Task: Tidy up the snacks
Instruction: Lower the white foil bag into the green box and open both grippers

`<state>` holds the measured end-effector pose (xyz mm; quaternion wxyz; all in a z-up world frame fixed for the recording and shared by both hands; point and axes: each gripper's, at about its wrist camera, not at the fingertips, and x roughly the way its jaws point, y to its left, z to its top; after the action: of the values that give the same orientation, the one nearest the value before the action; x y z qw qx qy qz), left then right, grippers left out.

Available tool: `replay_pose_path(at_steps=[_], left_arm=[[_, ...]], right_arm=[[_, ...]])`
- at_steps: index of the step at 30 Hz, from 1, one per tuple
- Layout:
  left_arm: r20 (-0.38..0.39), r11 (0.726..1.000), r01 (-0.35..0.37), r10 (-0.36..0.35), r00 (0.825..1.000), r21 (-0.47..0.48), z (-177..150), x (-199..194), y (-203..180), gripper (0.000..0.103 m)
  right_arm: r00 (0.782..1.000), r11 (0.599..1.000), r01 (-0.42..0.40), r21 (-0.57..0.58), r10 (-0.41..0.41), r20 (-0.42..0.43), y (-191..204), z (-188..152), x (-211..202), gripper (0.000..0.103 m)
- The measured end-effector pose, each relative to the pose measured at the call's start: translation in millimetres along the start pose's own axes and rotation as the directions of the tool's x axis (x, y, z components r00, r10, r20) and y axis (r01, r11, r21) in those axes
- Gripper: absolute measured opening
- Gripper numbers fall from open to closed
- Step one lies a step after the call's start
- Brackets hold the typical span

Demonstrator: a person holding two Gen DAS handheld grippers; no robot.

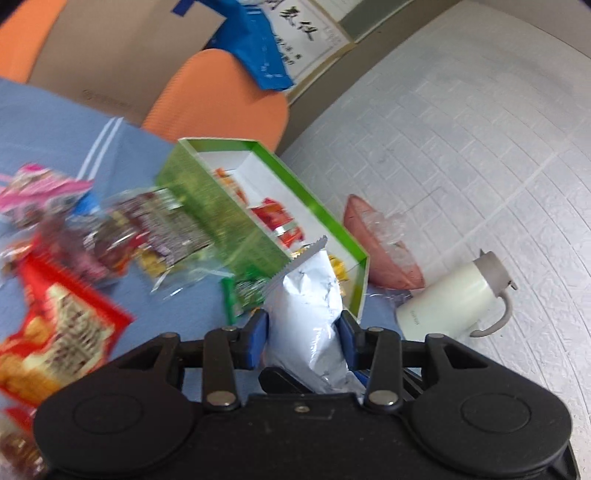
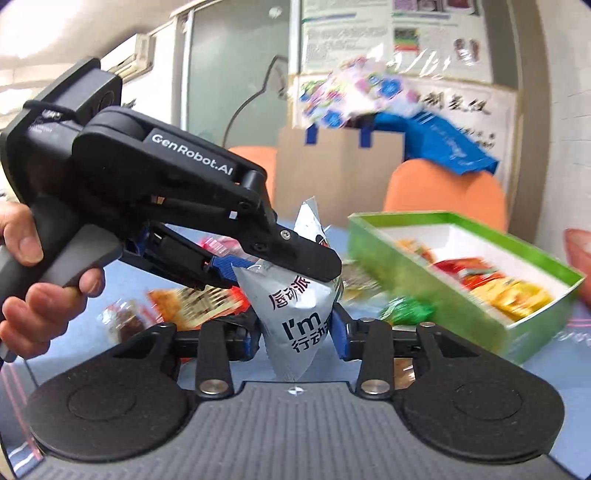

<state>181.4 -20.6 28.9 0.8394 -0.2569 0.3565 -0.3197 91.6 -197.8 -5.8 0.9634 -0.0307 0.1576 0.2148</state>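
Both the left tongs (image 1: pixel 303 338) and right tongs (image 2: pixel 297 332) clench the silver snack pouch (image 2: pixel 295 321) above the blue table (image 1: pixel 55 122), just beside the green box's (image 1: pixel 221 210) near corner; loose snack packets (image 1: pixel 147 229) crowd its left wall.

Probably an office, wall posters (image 2: pixel 399 33), orange chairs (image 2: pixel 443 192), glass partition (image 2: pixel 240 74), air conditioner (image 2: pixel 136 55)

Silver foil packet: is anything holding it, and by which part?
Both claws hold the silver foil snack packet: the left claw pinches its upper half, below the crimped top; the right claw squeezes the sides of its lower half.
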Motion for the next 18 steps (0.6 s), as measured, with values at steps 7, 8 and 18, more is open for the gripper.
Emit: replay_pose_path(at_steps=[7, 8, 18], left_arm=[[0.006, 0.991, 0.063, -0.064, 0.998, 0.117, 32, 52, -44, 0.103], [0.006, 0.989, 0.072, -0.073, 0.997, 0.127, 35, 59, -46, 0.103], [0.02, 0.992, 0.054, -0.056, 0.998, 0.112, 59, 123, -37, 0.103]], right_arm=[[0.99, 0.993, 0.114, 0.001, -0.114, 0.084, -48, 18, -1, 0.066], [0.988, 0.992, 0.129, -0.002, -0.128, 0.09, -55, 21, 3, 0.066], [0.972, 0.974, 0.223, -0.034, -0.219, 0.083, -103, 25, 39, 0.065]])
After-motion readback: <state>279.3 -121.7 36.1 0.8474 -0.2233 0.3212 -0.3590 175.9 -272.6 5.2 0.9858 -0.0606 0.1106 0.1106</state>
